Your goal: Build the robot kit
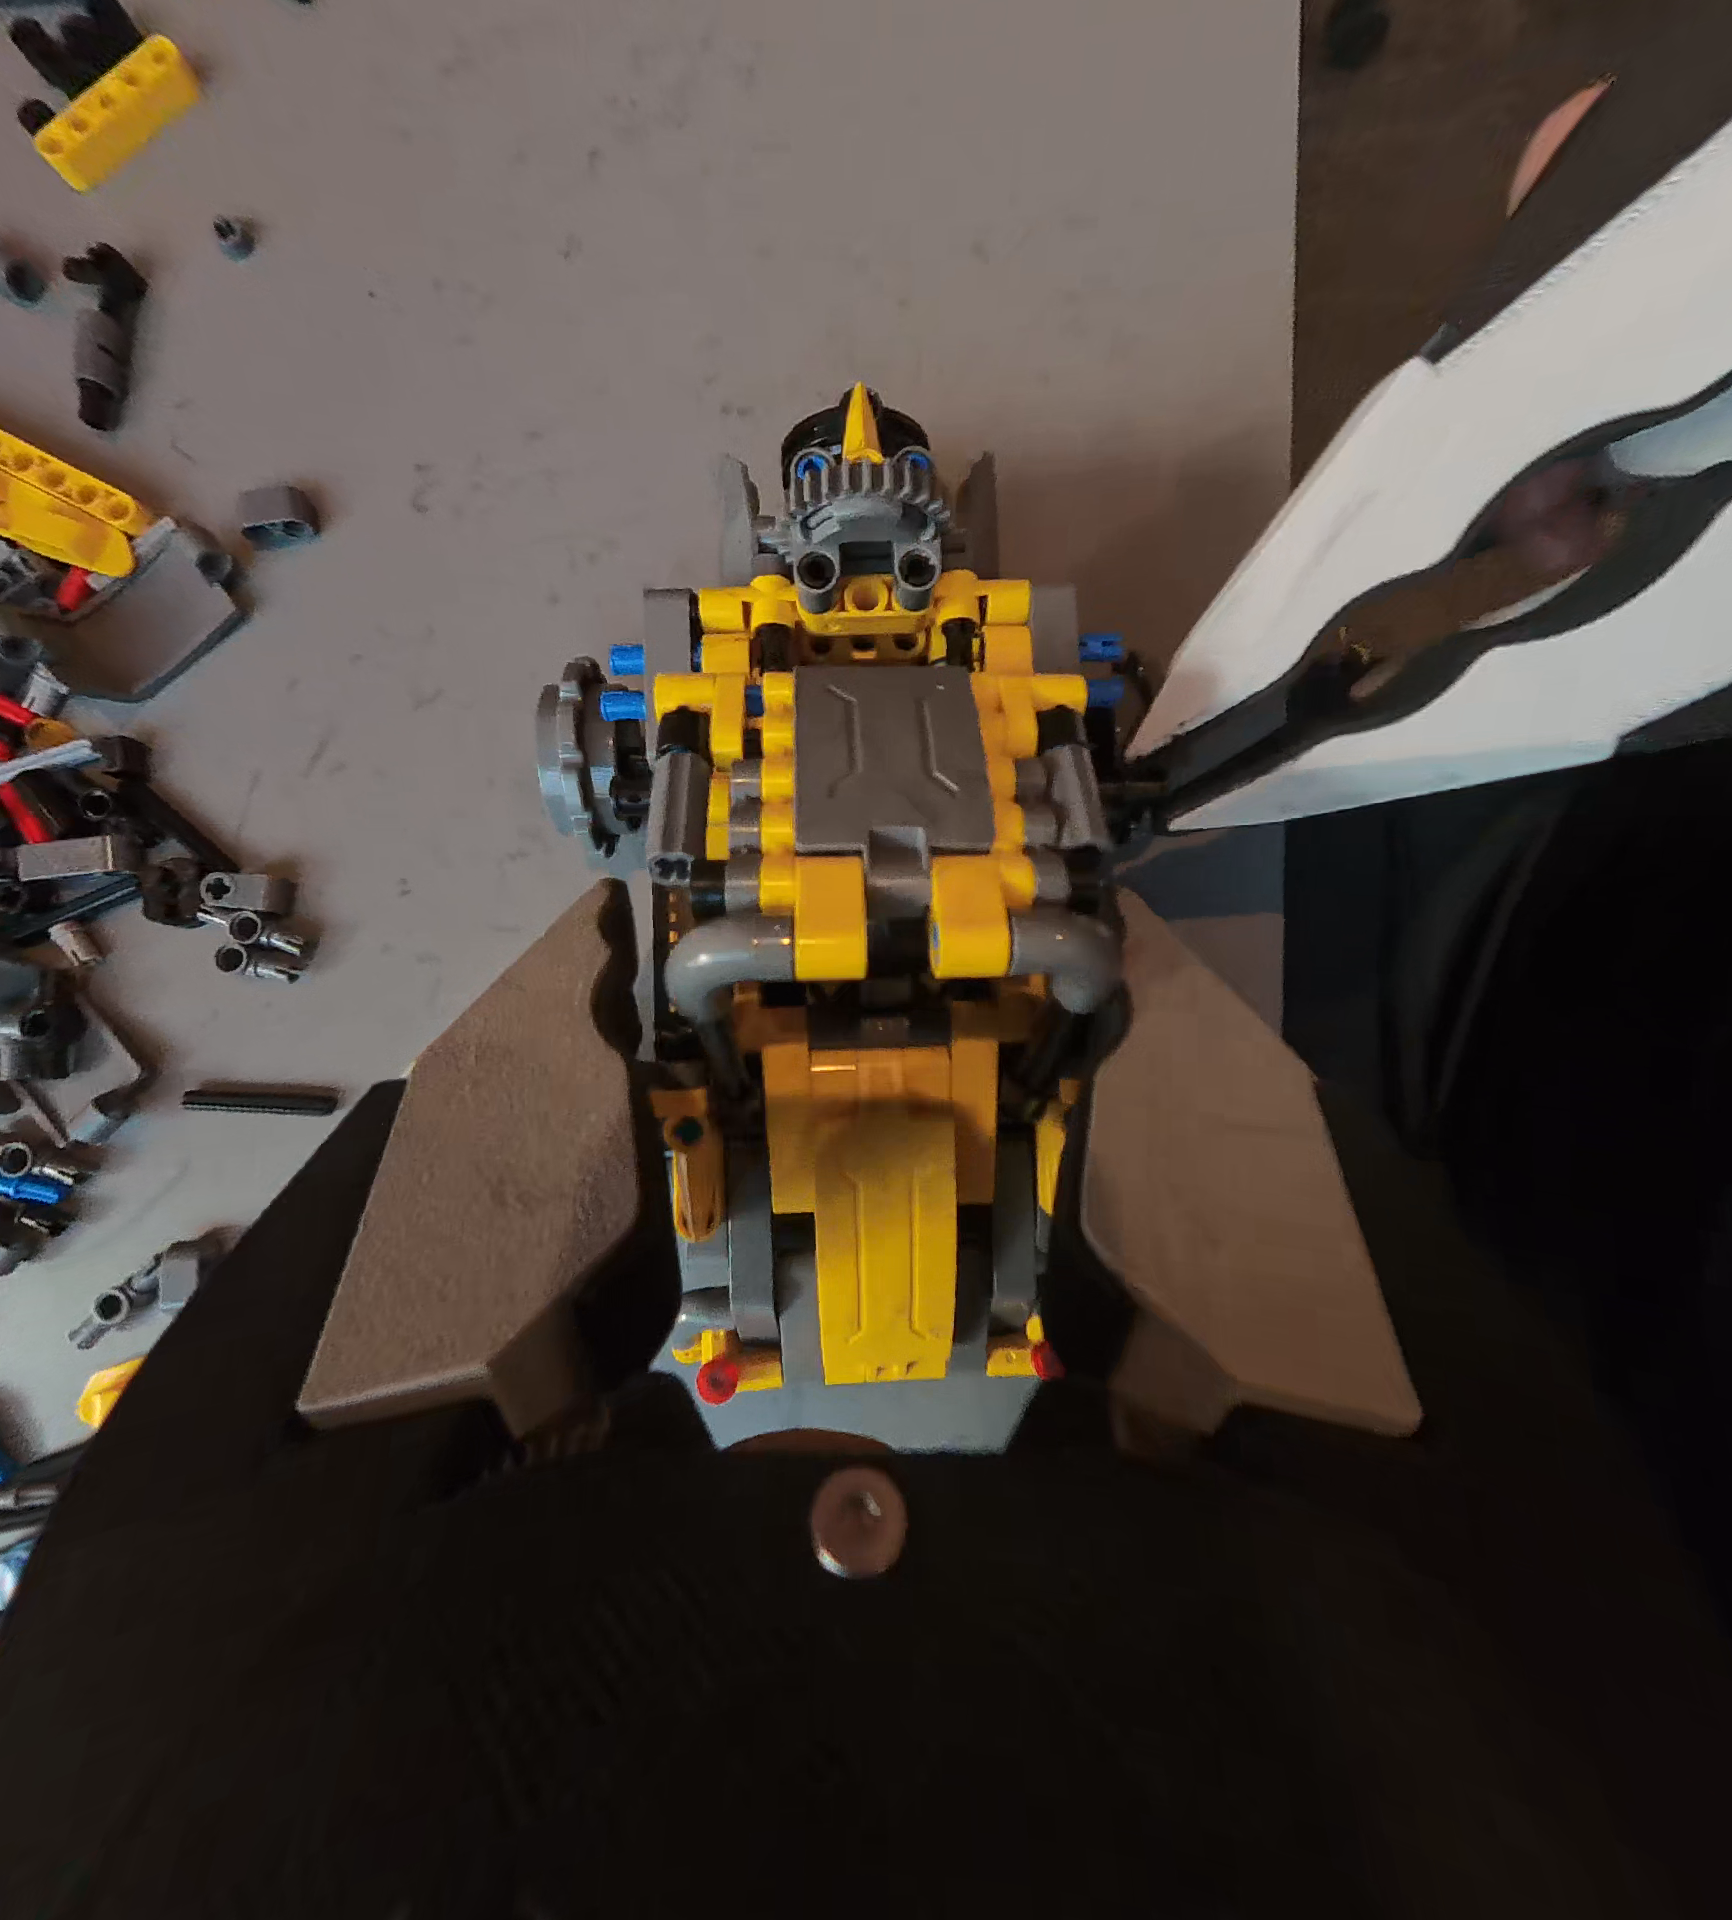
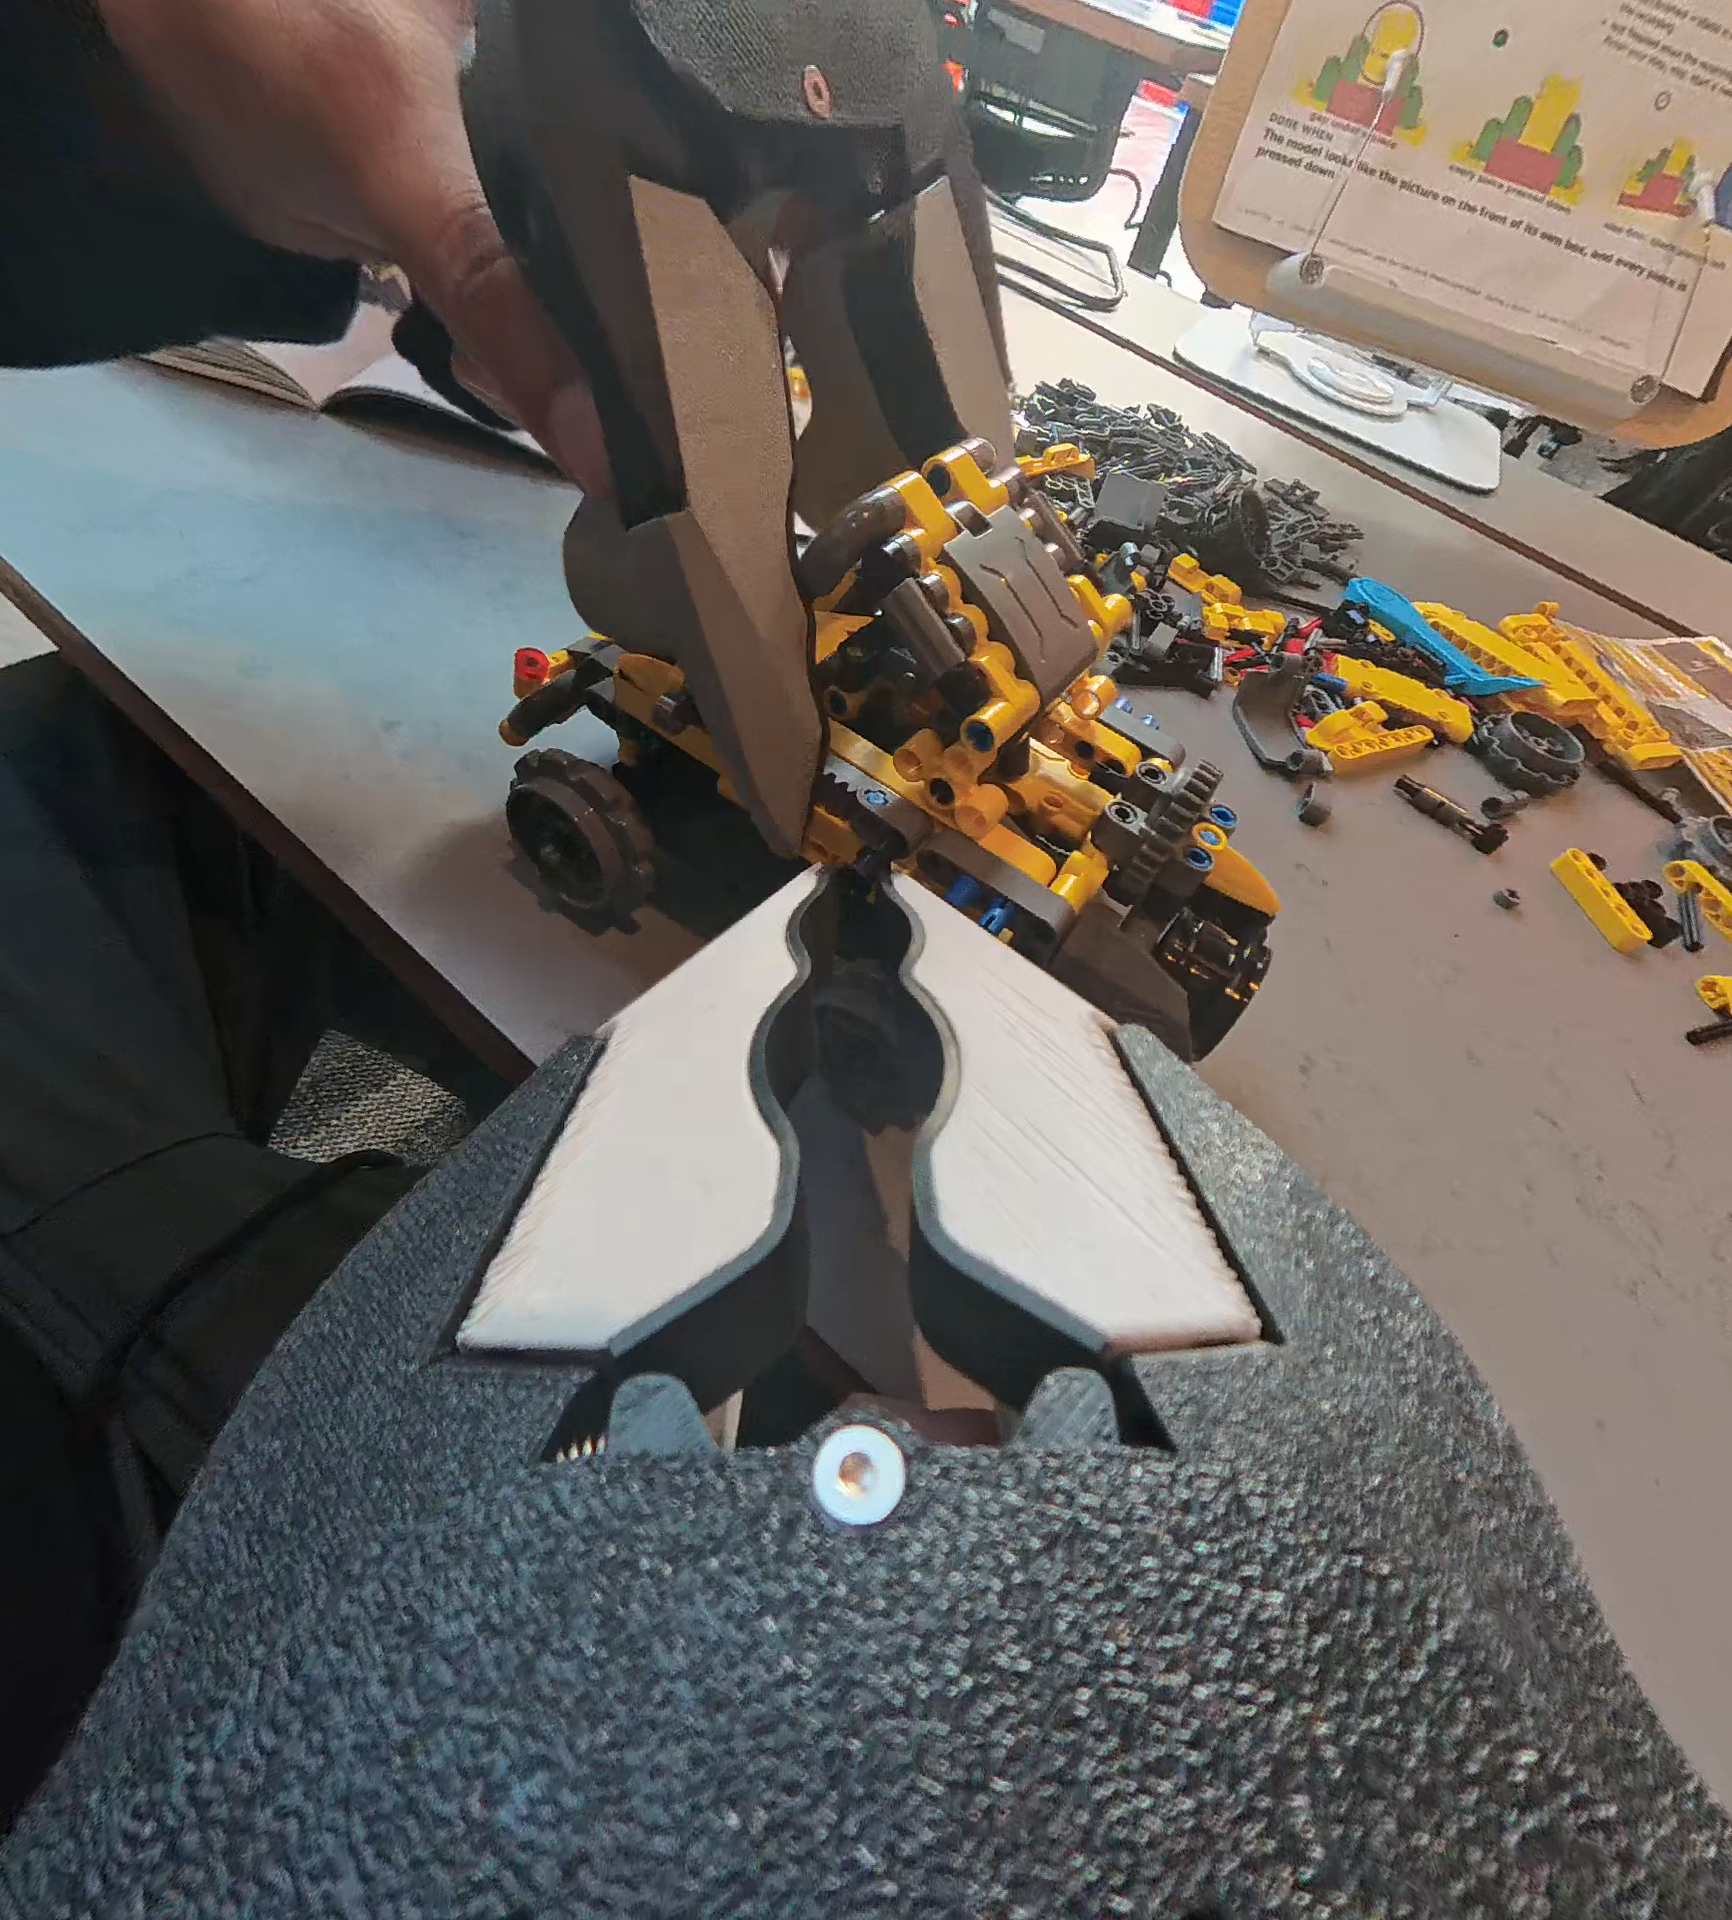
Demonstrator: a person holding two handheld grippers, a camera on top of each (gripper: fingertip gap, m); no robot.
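Yellow and grey, one brick-built vehicle point(image 1: 872, 935) stands on the desk point(image 1: 841, 260) near its front edge, clamped across its body between the two brown fingers point(image 1: 488, 1143) of the left gripper point(image 1: 867, 914). The right gripper point(image 2: 854, 883) comes in at the model's side, its two white fingers point(image 2: 675, 1143) nearly together, pinching a small black piece point(image 2: 867, 1039) at the model's flank. Loose bricks point(image 2: 1413, 707) lie scattered further along the desk, too many to count.
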